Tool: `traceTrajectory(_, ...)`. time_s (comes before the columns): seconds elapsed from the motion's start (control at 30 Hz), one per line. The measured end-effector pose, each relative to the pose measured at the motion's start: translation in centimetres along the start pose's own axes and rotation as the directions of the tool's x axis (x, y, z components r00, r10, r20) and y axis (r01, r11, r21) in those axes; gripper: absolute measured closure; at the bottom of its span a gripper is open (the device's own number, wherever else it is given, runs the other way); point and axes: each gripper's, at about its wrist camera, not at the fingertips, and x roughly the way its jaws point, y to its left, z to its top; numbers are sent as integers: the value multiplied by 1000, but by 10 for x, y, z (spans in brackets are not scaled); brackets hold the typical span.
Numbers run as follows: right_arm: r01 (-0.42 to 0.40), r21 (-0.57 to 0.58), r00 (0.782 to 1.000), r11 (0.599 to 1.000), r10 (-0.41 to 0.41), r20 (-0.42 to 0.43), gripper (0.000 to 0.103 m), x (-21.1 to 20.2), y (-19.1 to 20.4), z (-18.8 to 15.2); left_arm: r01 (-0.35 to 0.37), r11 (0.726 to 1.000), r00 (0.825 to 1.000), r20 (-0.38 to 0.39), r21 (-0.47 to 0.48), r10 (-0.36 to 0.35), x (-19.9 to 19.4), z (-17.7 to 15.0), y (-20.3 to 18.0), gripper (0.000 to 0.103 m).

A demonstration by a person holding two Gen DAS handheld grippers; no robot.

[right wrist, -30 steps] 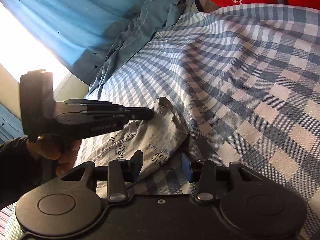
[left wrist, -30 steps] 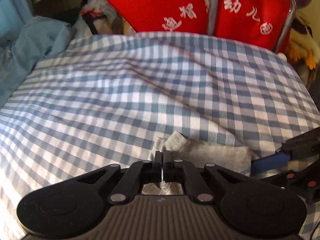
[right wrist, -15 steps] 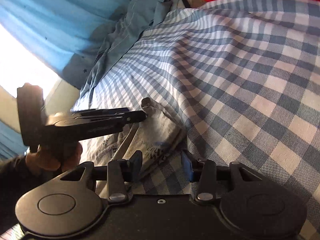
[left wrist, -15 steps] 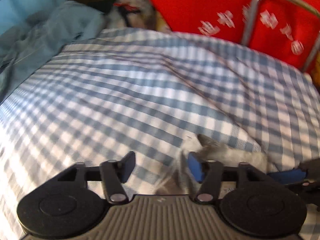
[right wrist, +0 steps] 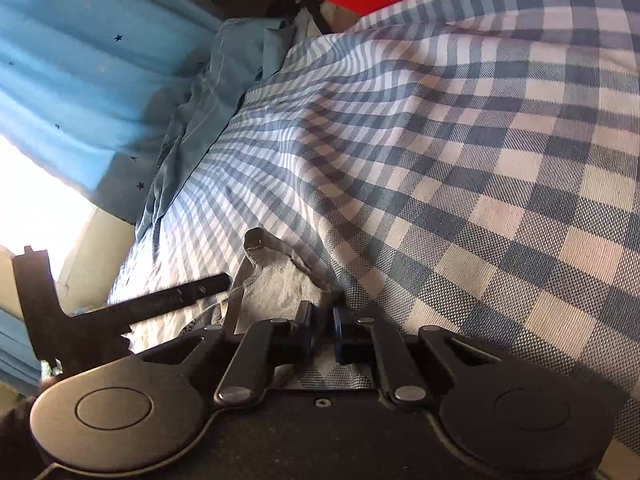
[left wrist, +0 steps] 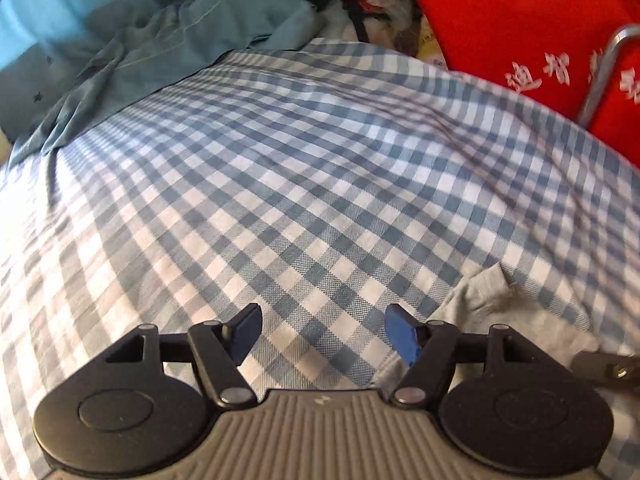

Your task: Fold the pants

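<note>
The grey pants lie bunched on the blue-and-white checked sheet, at the lower right of the left wrist view. My left gripper hangs to their left over bare sheet, its jaws opening with nothing between them. In the right wrist view the grey pants sit just ahead of my right gripper, whose jaws are closing and pinch a folded edge of the fabric. Side-on at the left of that view is the left gripper, close to the pants without touching them.
A crumpled blue garment lies at the sheet's far left edge, before a blue star-print curtain. A red cloth with white characters and a metal tube frame stand at the back right.
My left gripper let go of the pants corner, opened wide and slid left onto bare sheet. My right gripper closed on the pants' edge and rolled a little.
</note>
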Motion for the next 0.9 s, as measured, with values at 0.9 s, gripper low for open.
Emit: traceTrajectory(0.9,82,-833,993,548,26,115,97,-19,115,-59,230,848,863,-302,-478,-404,3,28,-3,49)
